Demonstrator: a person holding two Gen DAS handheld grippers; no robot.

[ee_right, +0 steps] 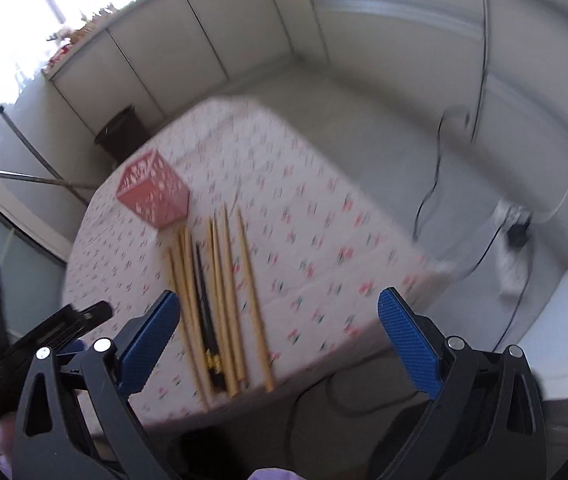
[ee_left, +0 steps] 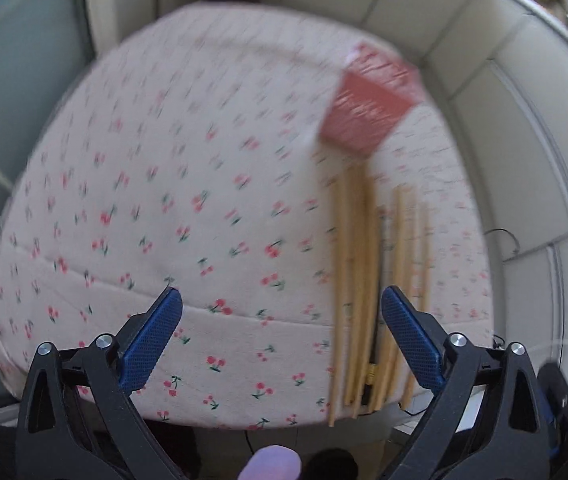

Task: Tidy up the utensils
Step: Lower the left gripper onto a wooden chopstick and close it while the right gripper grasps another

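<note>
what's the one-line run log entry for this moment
left gripper open, empty | right gripper open, empty | chopsticks loose on table | pink basket upright beyond them

Left gripper (ee_left: pixel 281 308): two black plastic frames with triangular cut-outs, each carrying a pair of round silver screw heads; fingers (ee_left: pixel 149 342) faced with blue pads of fine dotted texture, tapering to rounded tips. Right gripper (ee_right: pixel 277 310): same build, black frames, silver screws, blue textured fingers (ee_right: pixel 410 340). Pale lilac fabric, probably a sleeve, at the bottom edge of both views; blurred, detail not readable.
</note>
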